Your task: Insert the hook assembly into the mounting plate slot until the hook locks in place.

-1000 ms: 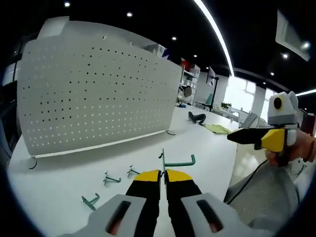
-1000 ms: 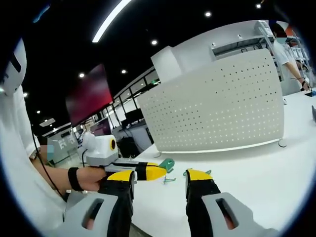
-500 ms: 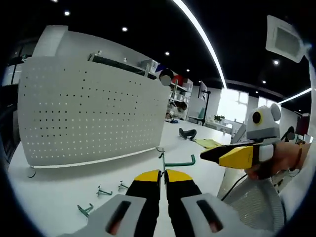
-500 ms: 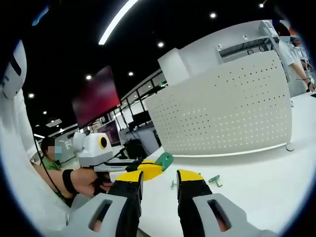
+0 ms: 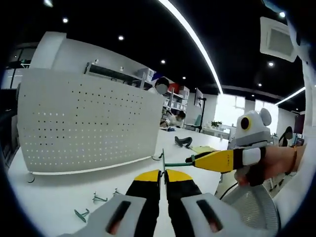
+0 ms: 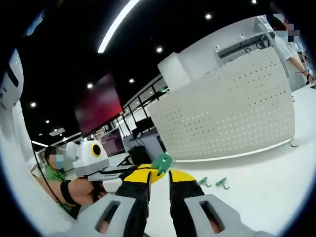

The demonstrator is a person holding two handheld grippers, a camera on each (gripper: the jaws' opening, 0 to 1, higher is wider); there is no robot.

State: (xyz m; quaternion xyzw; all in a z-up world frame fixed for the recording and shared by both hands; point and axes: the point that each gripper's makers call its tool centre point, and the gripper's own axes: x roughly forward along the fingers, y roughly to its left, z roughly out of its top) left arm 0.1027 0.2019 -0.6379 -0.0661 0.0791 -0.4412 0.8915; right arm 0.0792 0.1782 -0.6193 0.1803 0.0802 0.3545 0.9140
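Hook assembly point(image 5: 174, 163), green, is pinched in the left gripper point(image 5: 163, 174), jaws closed on its upright stem, arm pointing to 3 o'clock. Right gripper point(image 5: 197, 161) tips meet the hook's far end; in the right gripper view its jaws point(image 6: 159, 174) stand narrowly parted around the green end. Mounting plate point(image 5: 89, 123), white perforated, stands at 10 o'clock on the table point(image 5: 54, 192); spare hooks point(image 5: 81, 214) at 8 o'clock. No legible writing.

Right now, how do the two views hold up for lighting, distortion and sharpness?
Left gripper view: pegboard evenly lit but bowed by the fisheye, window behind blown out. Right gripper view: ceiling light strip glares, the green hook near the lens looks soft, the pegboard holes stay crisp.
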